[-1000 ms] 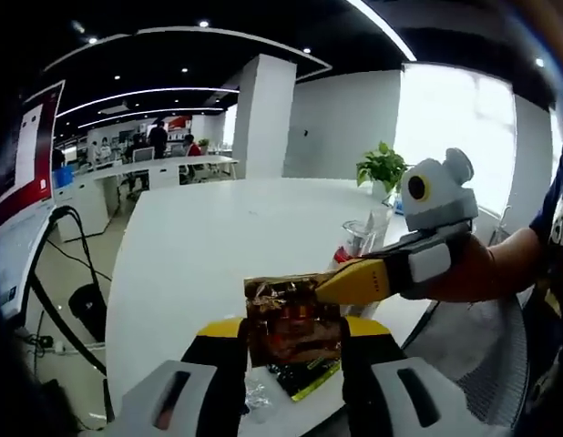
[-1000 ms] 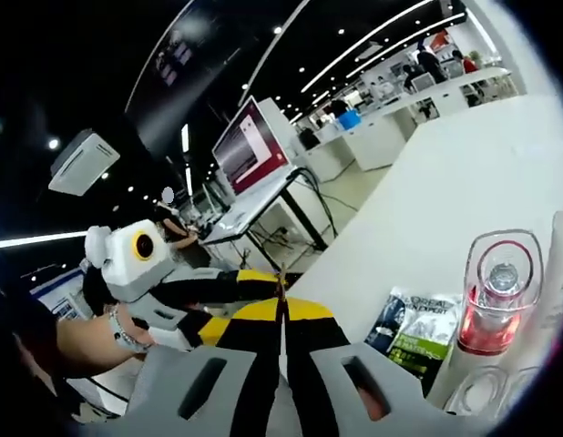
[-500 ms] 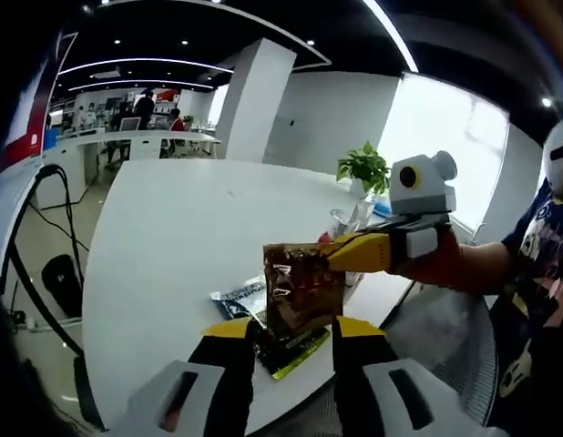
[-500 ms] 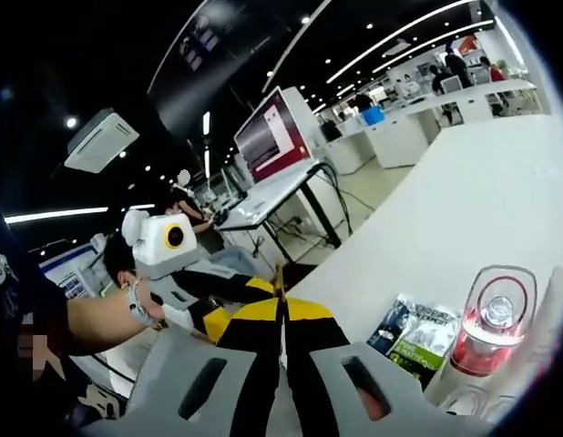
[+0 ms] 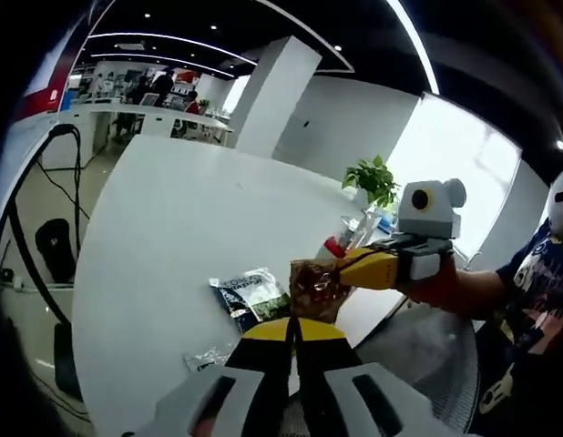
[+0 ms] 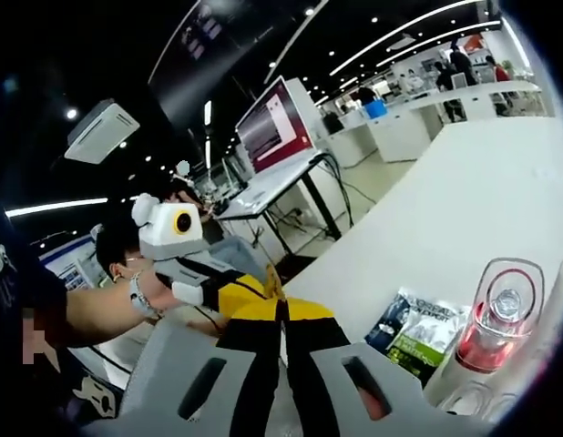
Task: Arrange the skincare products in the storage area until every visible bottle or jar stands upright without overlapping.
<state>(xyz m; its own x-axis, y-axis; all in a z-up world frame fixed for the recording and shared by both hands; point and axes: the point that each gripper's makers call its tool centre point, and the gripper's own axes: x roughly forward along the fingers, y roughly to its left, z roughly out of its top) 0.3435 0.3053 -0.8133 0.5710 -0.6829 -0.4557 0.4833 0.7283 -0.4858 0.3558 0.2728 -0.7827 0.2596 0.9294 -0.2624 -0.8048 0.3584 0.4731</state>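
Observation:
My right gripper (image 5: 340, 270) comes in from the right over the table's near edge, shut on the upper corner of a crinkled brown-gold sachet (image 5: 314, 288) that hangs in the air. My left gripper (image 5: 294, 330) is shut just below and in front of that sachet, with nothing seen between its jaws. A dark green-and-white sachet (image 5: 249, 293) lies flat on the white table (image 5: 172, 218). In the right gripper view my own jaws (image 6: 281, 309) pinch the brown-gold sachet (image 6: 274, 284), seen edge-on, with the left gripper (image 6: 252, 288) close on its left. A pink bottle (image 6: 498, 317) with a clear cap stands beside the green sachet (image 6: 418, 332).
A crumpled clear wrapper (image 5: 205, 359) lies near the table's front edge. Bottles (image 5: 343, 238) and a potted plant (image 5: 376, 178) stand at the far right edge. A person's sleeve (image 5: 527, 282) is at the right. A clear item (image 6: 468, 397) sits below the pink bottle. Desks and a monitor (image 6: 272, 132) stand behind.
The right gripper has drawn the brown-gold sachet up and away from between the left jaws. The left jaws, open half a second ago, have shut.

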